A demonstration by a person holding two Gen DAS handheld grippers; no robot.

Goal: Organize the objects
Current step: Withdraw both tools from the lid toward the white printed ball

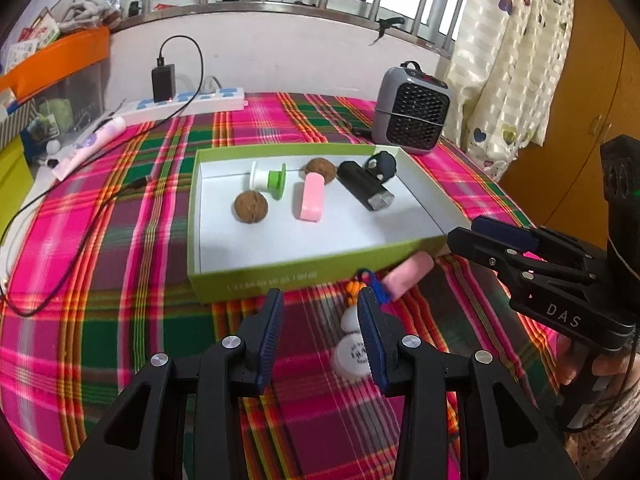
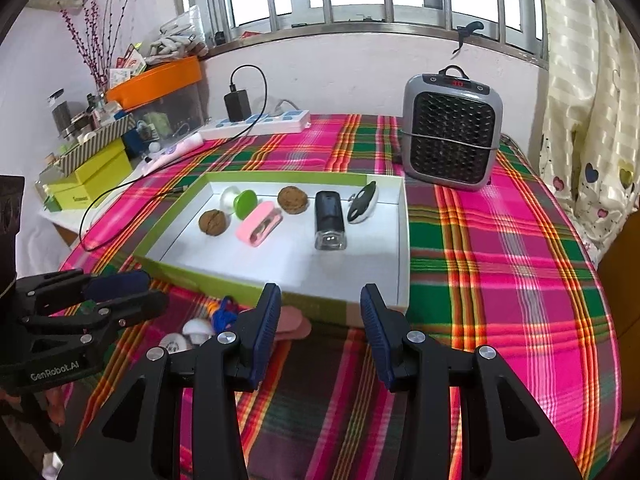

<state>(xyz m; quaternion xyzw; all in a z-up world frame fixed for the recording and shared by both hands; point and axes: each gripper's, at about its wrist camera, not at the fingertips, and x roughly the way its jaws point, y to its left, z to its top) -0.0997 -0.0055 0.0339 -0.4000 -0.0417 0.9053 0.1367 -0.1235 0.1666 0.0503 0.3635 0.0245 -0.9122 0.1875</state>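
We are working through the sorting step: the tray (image 1: 320,270), a shallow green-walled cardboard lid with a white floor, is already holding 2 rough brown walnuts (image 1: 251,208), a white and green spool (image 1: 269,179), a smooth pink case (image 1: 311,197), a glossy black light (image 1: 363,185) and a black and white fob (image 2: 363,202). Still lying on the plaid cloth (image 1: 120,248), just near of the tray's near wall, are a pink eraser (image 1: 407,276) and a charm (image 1: 352,344) of white balls strung on orange and blue cord. We are holding the left gripper (image 1: 320,334) over the charm with its ribbed blue pads parted and nothing between them; the charm is sitting just beside the right pad. The right gripper (image 2: 320,330) is hovering over the tray's near wall, its fingers likewise apart and empty, with the eraser just left of it. We judge the next move calls for lowering 1 gripper around a leftover piece: the eraser is a soft, blunt block and should pinch easily, while the round balls may roll and the cord may snag.
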